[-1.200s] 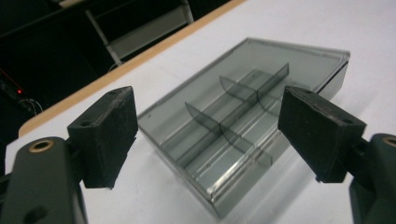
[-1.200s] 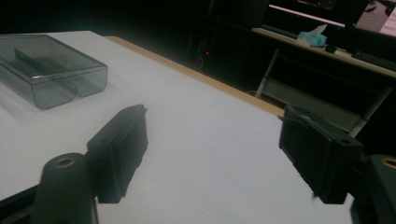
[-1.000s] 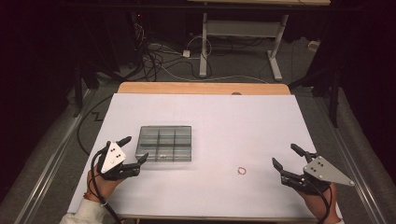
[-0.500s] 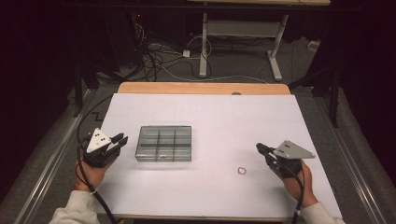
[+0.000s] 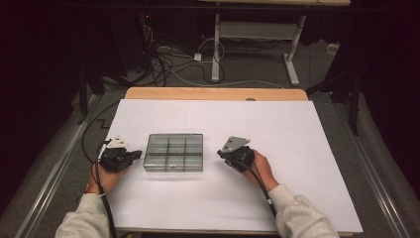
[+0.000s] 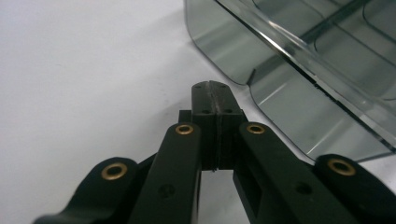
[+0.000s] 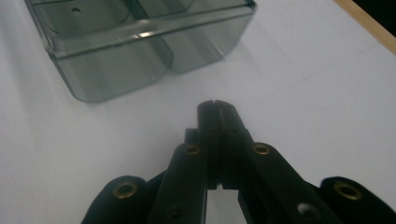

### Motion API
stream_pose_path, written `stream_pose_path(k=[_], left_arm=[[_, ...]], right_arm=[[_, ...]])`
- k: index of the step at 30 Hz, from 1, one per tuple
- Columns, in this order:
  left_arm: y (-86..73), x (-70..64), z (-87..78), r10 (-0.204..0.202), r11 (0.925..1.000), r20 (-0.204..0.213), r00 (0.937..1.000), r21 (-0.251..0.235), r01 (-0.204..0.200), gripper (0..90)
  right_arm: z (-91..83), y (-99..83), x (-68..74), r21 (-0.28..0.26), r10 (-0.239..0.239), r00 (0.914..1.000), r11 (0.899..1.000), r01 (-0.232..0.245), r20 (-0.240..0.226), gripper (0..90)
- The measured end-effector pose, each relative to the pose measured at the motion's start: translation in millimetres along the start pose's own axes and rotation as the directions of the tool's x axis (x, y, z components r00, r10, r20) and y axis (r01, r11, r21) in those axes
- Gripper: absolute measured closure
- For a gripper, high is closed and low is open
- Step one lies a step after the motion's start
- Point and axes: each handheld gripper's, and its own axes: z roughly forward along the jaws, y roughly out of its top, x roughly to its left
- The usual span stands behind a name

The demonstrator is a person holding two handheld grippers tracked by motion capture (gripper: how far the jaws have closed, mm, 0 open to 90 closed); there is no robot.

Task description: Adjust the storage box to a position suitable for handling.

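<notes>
A smoky clear compartment box [image 5: 173, 152] lies on the white table sheet [image 5: 297, 139], left of centre. My left gripper [image 5: 137, 154] rests just off the box's left side with its jaws shut and nothing between them. In the left gripper view its tips [image 6: 210, 87] stop short of the box's rounded corner [image 6: 224, 56]. My right gripper [image 5: 221, 154] sits just off the box's right side, also shut with nothing seen in it. The right gripper view has its tips [image 7: 215, 105] a short way from the box wall [image 7: 140, 65].
A wooden table edge [image 5: 213, 93] runs along the far side of the sheet. Beyond it are cables [image 5: 163, 59] and a desk frame [image 5: 257, 34] on the floor. Cables trail from both grippers toward the person's sleeves.
Both grippers went from open to shut. The right one moved left, up to the box. The left one settled beside the box's left side. The small ring near the right hand is out of sight.
</notes>
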Motion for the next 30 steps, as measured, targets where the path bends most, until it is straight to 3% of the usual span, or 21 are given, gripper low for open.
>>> stream_pose_path(k=[4,10,11,13,18,21,30], left_arm=[[4.1,-4.5,8.7,0.024,0.9994,0.039,0.9989,0.022,-0.025,87.5],[10.4,-12.7,14.2,0.038,0.999,0.044,0.9983,0.02,-0.039,87.6],[12.8,-15.7,15.5,0.05,0.9984,0.031,0.9983,0.025,-0.05,87.6],[17.2,-20.8,19.6,0.056,0.9981,0.029,0.998,0.025,-0.056,87.6],[29.9,-35.2,32.2,0.096,0.9946,0.0,0.9954,0.04,-0.096,87.6],[36.4,-41.4,38.4,0.087,0.9956,0.02,0.996,0.034,-0.088,87.6],[56.9,-66.4,59.8,0.127,0.9915,0.034,0.9913,0.023,-0.128,87.6]], right_arm=[[16.2,14.9,9.2,0.031,-0.031,0.999,0.999,0.032,-0.033,90.0],[27.5,21.6,14.1,0.051,-0.038,0.9976,0.998,0.041,-0.058,90.0],[27.4,21.3,14.2,0.065,-0.049,0.998,0.997,0.051,-0.041,90.0],[25.6,18.3,9.7,0.068,-0.025,0.9988,0.997,0.028,-0.043,90.0],[17.6,9.2,1.3,0.091,-0.006,1.0,0.996,0.005,0.007,90.0],[11.2,0.7,-4.1,0.089,0.01,0.9998,0.996,-0.011,0.017,90.0],[-7.4,-23.4,-20.2,0.098,0.053,0.9957,0.993,-0.06,0.076,90.0]])
